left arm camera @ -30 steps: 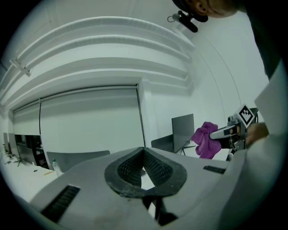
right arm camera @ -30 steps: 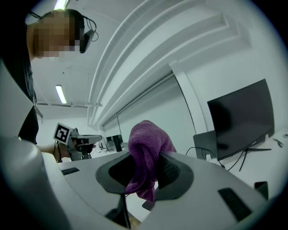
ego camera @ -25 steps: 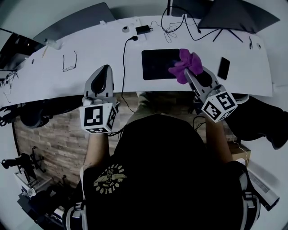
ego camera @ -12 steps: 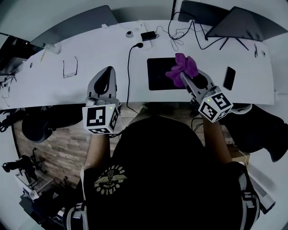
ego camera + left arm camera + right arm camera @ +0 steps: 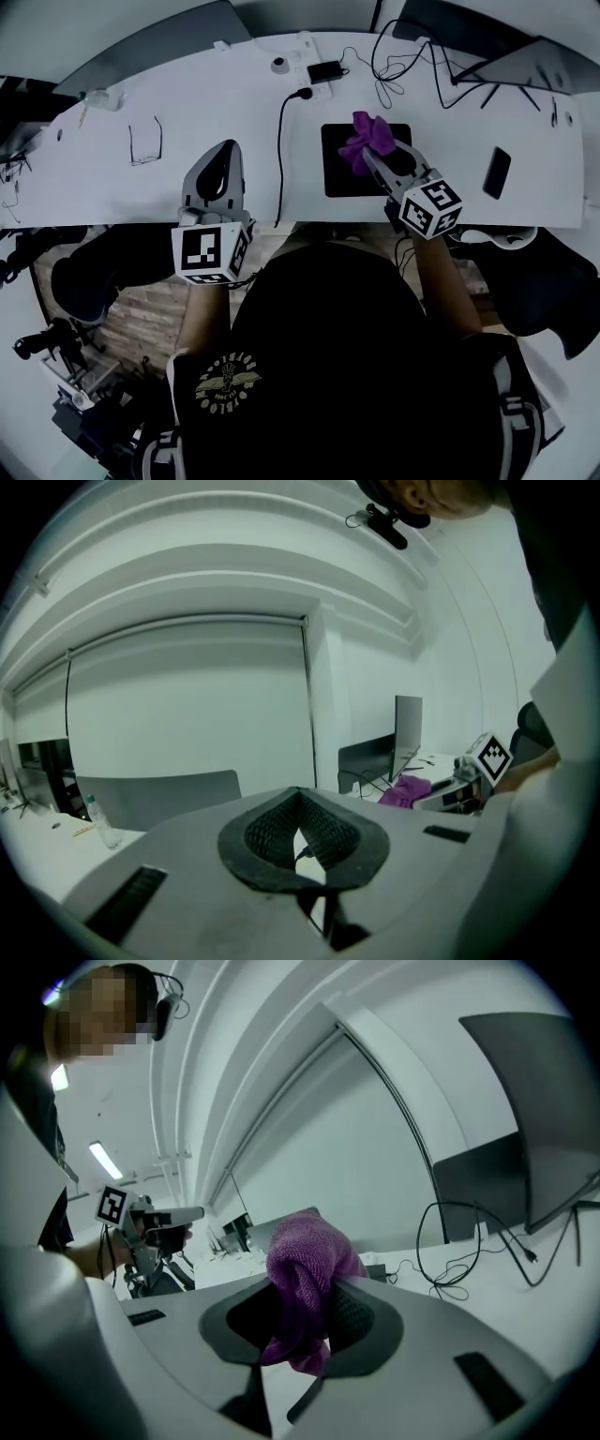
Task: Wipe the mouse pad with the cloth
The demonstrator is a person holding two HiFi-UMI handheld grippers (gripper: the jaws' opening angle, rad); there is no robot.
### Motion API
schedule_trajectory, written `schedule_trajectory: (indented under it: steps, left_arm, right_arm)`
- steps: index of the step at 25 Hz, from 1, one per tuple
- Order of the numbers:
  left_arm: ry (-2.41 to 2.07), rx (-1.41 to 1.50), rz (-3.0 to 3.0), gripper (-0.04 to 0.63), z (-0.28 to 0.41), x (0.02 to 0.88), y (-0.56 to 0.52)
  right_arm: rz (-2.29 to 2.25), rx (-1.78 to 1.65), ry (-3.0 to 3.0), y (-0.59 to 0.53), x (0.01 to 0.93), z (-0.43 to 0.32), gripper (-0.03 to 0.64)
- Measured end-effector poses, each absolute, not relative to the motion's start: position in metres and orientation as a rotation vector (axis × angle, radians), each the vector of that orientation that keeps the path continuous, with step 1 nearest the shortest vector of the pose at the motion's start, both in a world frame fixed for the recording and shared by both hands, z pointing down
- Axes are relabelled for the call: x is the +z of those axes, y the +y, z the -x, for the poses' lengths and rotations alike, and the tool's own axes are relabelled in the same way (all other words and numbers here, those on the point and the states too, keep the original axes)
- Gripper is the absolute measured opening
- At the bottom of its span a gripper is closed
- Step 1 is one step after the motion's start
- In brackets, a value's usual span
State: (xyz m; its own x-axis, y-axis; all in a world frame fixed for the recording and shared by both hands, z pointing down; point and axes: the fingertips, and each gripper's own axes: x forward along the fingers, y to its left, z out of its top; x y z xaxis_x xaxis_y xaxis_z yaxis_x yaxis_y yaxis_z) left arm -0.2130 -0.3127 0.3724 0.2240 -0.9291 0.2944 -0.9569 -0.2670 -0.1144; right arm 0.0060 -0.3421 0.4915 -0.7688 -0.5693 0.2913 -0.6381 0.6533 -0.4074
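Leftward across the mouse pad (image 5: pixel 339 184) our right gripper (image 5: pixel 373 161) has swept the cloth (image 5: pixel 367 137), from the pad's right edge to mid-pad. We judge wiping is under way, and more passes should follow.

In the left gripper view, our left gripper (image 5: pixel 300 829) has its fingers together on nothing.

In the right gripper view, the fingers are clenched on the cloth.

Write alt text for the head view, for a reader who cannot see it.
Seen from above, the right gripper clamps a purple cloth over a black mouse pad on a white desk. The left gripper is held empty above the desk's near edge.
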Motion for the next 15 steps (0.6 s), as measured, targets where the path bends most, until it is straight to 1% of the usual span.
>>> schedule_trajectory:
  steps: [8, 15]
  left_arm:
    - [-1.831, 0.492, -2.340, 0.002, 0.232, 0.395, -0.326]
    - [-1.842, 0.514, -2.315, 0.002, 0.240, 0.404, -0.323]
  right_arm:
    - [-0.868, 0.912, -2.599, -0.354, 0.580, 0.040, 0.112]
    - [-0.847, 0.993, -2.476, -0.368, 0.657, 0.063, 0.112]
